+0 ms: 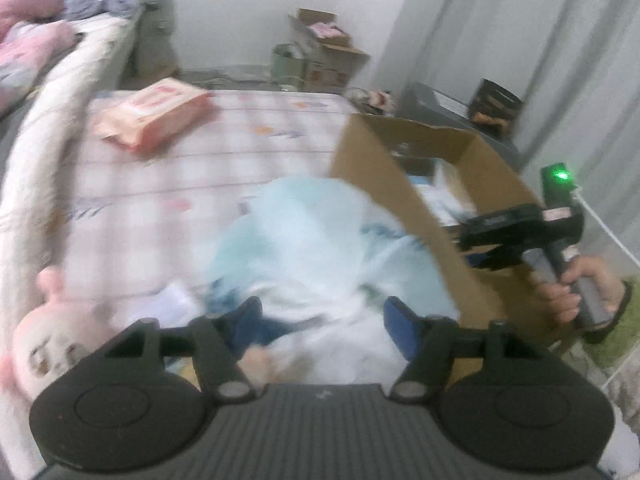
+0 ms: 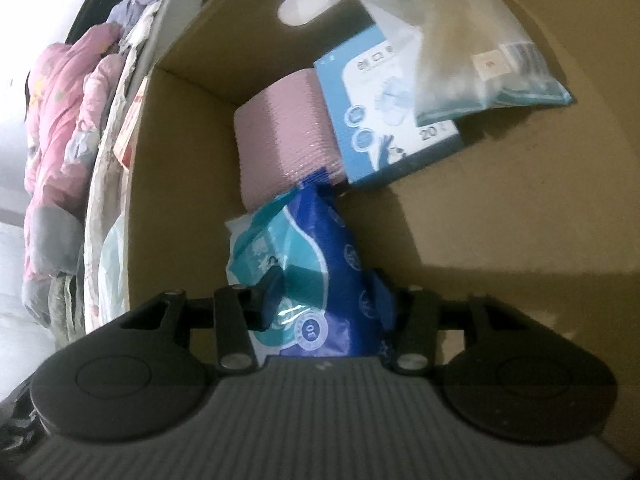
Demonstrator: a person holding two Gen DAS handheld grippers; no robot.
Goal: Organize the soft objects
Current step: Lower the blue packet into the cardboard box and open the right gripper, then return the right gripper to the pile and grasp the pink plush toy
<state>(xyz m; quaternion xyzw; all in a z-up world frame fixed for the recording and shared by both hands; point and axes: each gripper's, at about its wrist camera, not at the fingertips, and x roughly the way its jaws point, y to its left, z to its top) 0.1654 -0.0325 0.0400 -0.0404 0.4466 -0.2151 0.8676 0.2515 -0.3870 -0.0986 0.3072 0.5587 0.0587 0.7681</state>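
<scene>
My left gripper (image 1: 323, 308) hovers over the checked bed, its blue pads on either side of a blurred pale blue and white soft pack (image 1: 320, 236); the pads do not look pressed in. A pink plush toy (image 1: 52, 344) lies at the lower left and a pink tissue pack (image 1: 156, 116) further up the bed. My right gripper (image 2: 328, 280) is inside the open cardboard box (image 2: 192, 120), shut on a blue and teal wipes pack (image 2: 320, 240). A pink roll (image 2: 280, 140), a blue carton (image 2: 380, 120) and a clear bag (image 2: 460, 52) sit deeper in the box.
The box (image 1: 400, 184) stands at the bed's right side, with a hand (image 1: 576, 292) holding the right gripper over it. A white quilt (image 1: 48, 128) and piled pink clothes (image 1: 28, 40) lie along the left. More cartons (image 1: 324, 52) and a grey cabinet (image 1: 440, 108) stand behind.
</scene>
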